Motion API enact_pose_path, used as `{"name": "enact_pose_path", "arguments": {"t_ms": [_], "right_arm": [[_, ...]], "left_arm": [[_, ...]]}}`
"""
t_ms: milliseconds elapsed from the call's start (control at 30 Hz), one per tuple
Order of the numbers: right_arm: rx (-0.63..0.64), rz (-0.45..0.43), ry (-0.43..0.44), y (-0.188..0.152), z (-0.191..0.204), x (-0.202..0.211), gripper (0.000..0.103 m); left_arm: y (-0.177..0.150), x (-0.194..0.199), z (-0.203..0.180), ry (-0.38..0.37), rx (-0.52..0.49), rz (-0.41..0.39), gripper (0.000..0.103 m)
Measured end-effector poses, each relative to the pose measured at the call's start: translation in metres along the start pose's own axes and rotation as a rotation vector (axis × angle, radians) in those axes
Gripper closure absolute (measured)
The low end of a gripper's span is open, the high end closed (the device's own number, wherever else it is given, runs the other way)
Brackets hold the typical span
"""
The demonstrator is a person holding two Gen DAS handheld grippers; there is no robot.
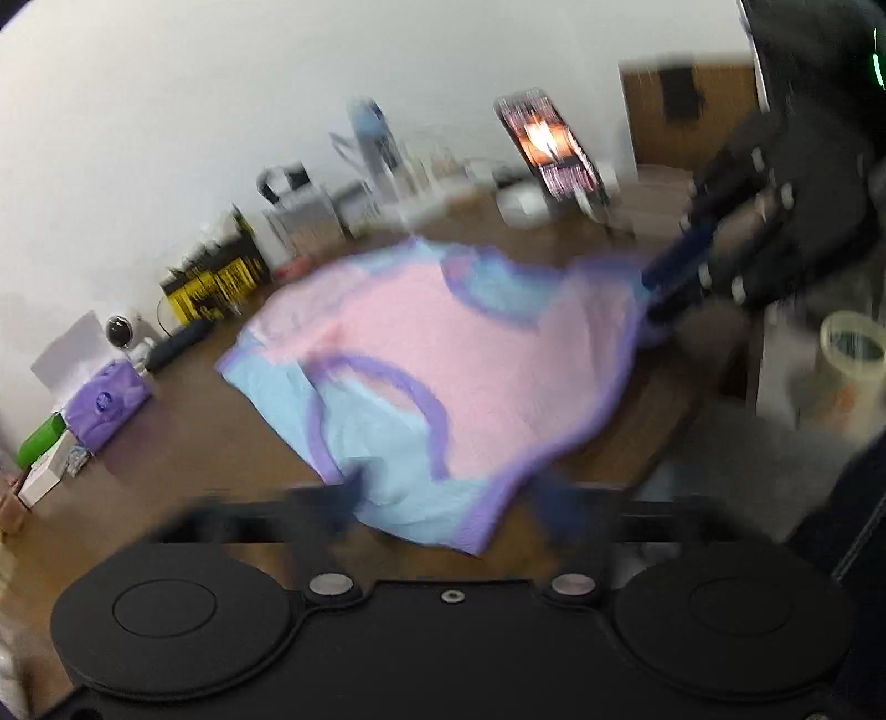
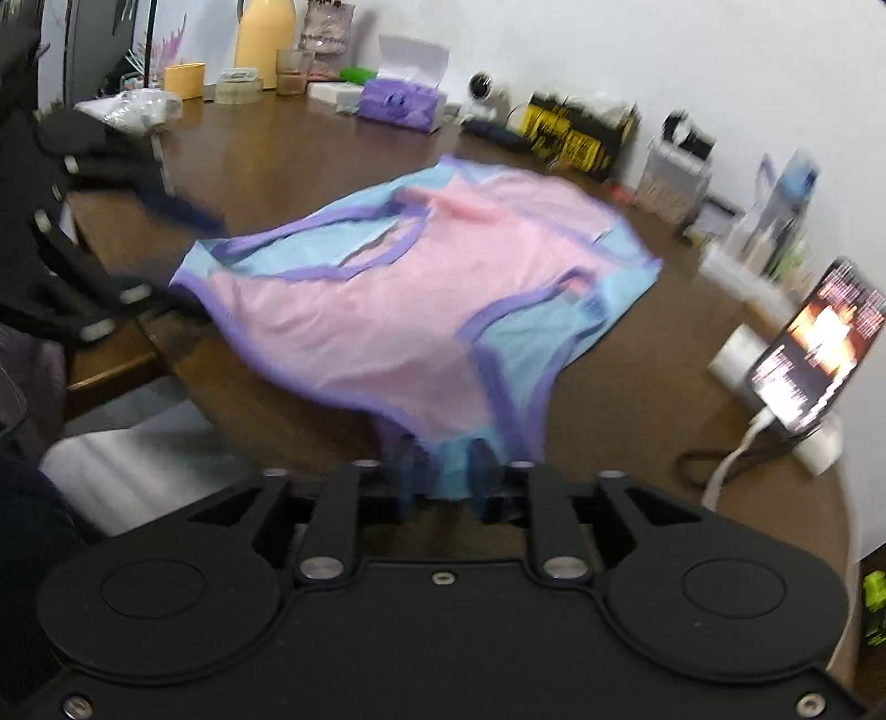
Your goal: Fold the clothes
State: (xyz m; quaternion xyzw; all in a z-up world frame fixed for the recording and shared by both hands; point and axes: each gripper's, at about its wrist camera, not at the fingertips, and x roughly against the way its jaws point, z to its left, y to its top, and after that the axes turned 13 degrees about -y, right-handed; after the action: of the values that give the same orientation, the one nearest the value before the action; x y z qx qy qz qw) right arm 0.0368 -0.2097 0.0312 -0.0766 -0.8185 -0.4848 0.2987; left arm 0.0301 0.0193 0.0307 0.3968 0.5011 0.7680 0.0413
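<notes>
A pink, light-blue and purple-trimmed garment lies spread and a little rumpled on the brown table. My left gripper is open, its blurred blue fingers wide apart on either side of the garment's near light-blue edge. In the right wrist view the left gripper hangs at the garment's left corner. My right gripper has its jaws apart, with a light-blue hem lying loosely between the fingers and no pad pressing on it. From the left wrist view the right gripper sits at the garment's far right corner.
Along the wall stand a purple tissue box, a small white camera, yellow-and-black boxes, a lit phone on a stand with a white cable and an orange bottle. A roll of tape sits at the right.
</notes>
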Motion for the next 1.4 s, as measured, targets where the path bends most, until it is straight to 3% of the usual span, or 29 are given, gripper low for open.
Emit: {"name": "enact_pose_path", "arguments": {"t_ms": [67, 133, 167, 233, 300, 400, 600, 700, 767, 900, 1033, 1167, 1267, 1300, 1333, 1400], "right_arm": [[0.008, -0.025, 0.005, 0.007, -0.004, 0.006, 0.061], [0.018, -0.055, 0.028, 0.012, -0.007, 0.012, 0.056], [0.03, -0.081, 0.038, 0.014, -0.008, 0.015, 0.053], [0.059, -0.153, 0.031, 0.018, -0.009, 0.018, 0.039], [0.069, -0.188, 0.006, 0.022, -0.008, 0.012, 0.039], [0.043, -0.163, -0.083, 0.031, -0.016, -0.024, 0.039], [-0.05, -0.076, -0.172, 0.04, -0.047, -0.083, 0.04], [-0.061, -0.049, -0.169, 0.044, -0.062, -0.108, 0.041], [-0.073, -0.025, -0.145, 0.048, -0.07, -0.128, 0.042], [-0.103, -0.007, -0.073, 0.053, -0.073, -0.151, 0.052], [-0.135, -0.001, -0.057, 0.052, -0.074, -0.167, 0.058], [-0.163, -0.005, -0.051, 0.047, -0.073, -0.174, 0.063], [-0.173, -0.009, -0.052, 0.047, -0.073, -0.176, 0.063], [-0.17, -0.008, -0.054, 0.047, -0.072, -0.175, 0.063], [-0.167, -0.009, -0.056, 0.047, -0.072, -0.175, 0.063], [-0.163, -0.012, -0.057, 0.048, -0.071, -0.174, 0.063]], "left_arm": [[0.014, 0.006, 0.032, -0.023, 0.144, -0.022, 0.019], [0.024, 0.004, 0.057, -0.017, 0.22, -0.046, 0.019], [0.031, -0.004, 0.062, 0.012, 0.217, -0.048, 0.019], [0.04, -0.026, 0.072, 0.082, 0.167, -0.032, 0.019], [0.047, -0.048, 0.082, 0.103, 0.132, -0.012, 0.02], [0.054, -0.086, 0.102, 0.094, 0.12, 0.01, 0.039], [0.048, -0.123, 0.137, 0.057, 0.187, 0.069, 0.04], [0.04, -0.126, 0.148, 0.018, 0.229, 0.089, 0.04], [0.036, -0.127, 0.157, -0.048, 0.293, 0.083, 0.04], [0.033, -0.131, 0.162, -0.046, 0.319, 0.093, 0.067], [0.03, -0.126, 0.168, 0.014, 0.366, 0.073, 0.077], [0.02, -0.112, 0.183, 0.158, 0.481, 0.042, 0.075], [0.018, -0.103, 0.185, 0.18, 0.503, 0.035, 0.052], [0.02, -0.1, 0.184, 0.18, 0.497, 0.029, 0.037], [0.022, -0.095, 0.178, 0.171, 0.469, 0.012, 0.029], [0.026, -0.092, 0.17, 0.146, 0.413, -0.003, 0.029]]}}
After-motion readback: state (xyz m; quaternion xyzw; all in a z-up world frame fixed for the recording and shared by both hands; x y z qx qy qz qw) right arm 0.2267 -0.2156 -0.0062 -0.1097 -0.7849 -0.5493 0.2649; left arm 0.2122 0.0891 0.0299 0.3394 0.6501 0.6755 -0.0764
